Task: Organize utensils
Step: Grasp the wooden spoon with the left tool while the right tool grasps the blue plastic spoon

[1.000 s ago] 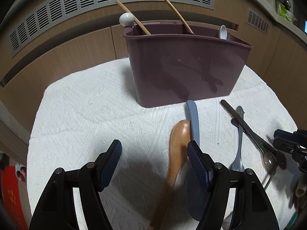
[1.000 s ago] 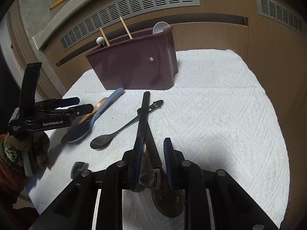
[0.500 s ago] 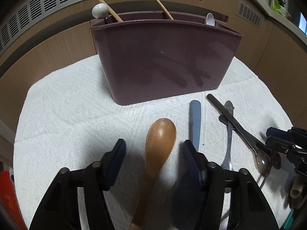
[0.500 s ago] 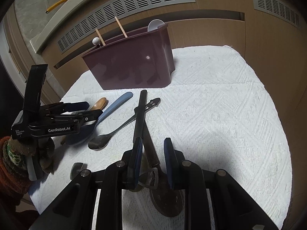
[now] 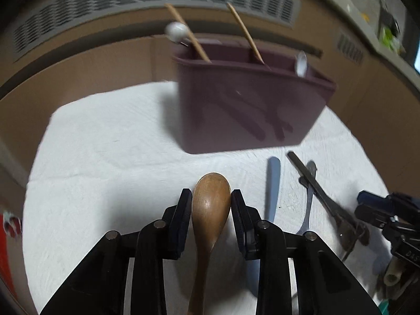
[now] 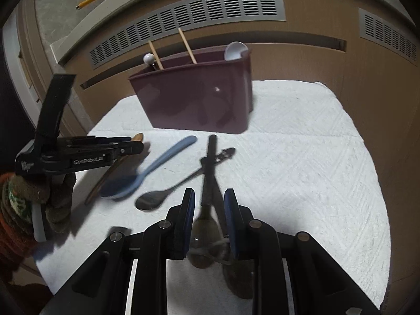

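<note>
Jaws of the left gripper [image 5: 211, 202], marked "GenRobot.AI", had just been closing and pinched the brown wooden spoon [image 5: 210, 204]; the right gripper [image 6: 209, 210] squeezed a dark metal spoon [image 6: 208, 183].

A white textured cloth [image 6: 302, 157] covers the supporting surface. A maroon utensil caddy [image 6: 194, 99] stands upright on its far part. In front of it lie a blue spoon [image 6: 149, 170], a metal spoon [image 6: 168, 191] and dark-handled utensils [image 6: 210, 168] crossing it, with a wooden spoon [image 5: 210, 204] beside the blue one.
</note>
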Demonstrator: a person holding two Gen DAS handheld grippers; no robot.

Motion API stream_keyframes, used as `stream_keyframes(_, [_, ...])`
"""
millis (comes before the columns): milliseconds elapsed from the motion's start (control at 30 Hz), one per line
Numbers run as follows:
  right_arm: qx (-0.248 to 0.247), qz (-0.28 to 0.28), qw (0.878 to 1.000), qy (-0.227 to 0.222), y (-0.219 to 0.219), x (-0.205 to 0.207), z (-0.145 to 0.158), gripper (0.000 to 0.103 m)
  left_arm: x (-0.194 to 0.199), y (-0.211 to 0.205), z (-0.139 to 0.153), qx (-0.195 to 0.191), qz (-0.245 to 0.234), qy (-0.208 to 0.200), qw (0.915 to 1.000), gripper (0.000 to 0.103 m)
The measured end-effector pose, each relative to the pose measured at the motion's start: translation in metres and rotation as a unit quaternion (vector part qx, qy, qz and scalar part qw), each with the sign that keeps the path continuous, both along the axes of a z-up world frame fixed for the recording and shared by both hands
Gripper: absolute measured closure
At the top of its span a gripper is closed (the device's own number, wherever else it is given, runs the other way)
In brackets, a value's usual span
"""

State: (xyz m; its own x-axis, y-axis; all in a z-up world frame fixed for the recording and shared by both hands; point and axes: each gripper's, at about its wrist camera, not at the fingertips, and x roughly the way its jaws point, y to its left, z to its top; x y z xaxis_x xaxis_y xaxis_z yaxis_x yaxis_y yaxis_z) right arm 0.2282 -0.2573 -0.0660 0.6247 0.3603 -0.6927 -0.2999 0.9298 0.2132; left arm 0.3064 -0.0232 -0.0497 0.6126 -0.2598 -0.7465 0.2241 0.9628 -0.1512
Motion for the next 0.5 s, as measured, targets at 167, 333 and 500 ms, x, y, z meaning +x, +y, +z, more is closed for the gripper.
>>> stream_keyframes(167, [0.031, 0.0, 0.998, 0.062, 0.031, 0.038, -0.002, 0.079, -0.029, 0.04, 0.017, -0.046, 0.058, -0.038, 0.9965, 0.072])
stream_keyframes(333, [0.025, -0.035, 0.991, 0.123, 0.066, 0.085, -0.017, 0.079, -0.048, 0.06, 0.026, -0.055, 0.077, -0.066, 0.9933, 0.072])
stream_keyframes(500, [0.005, -0.055, 0.989, 0.139, 0.097, 0.111, -0.026, 0.079, -0.054, 0.076, 0.025, -0.064, 0.092, -0.068, 0.9914, 0.072])
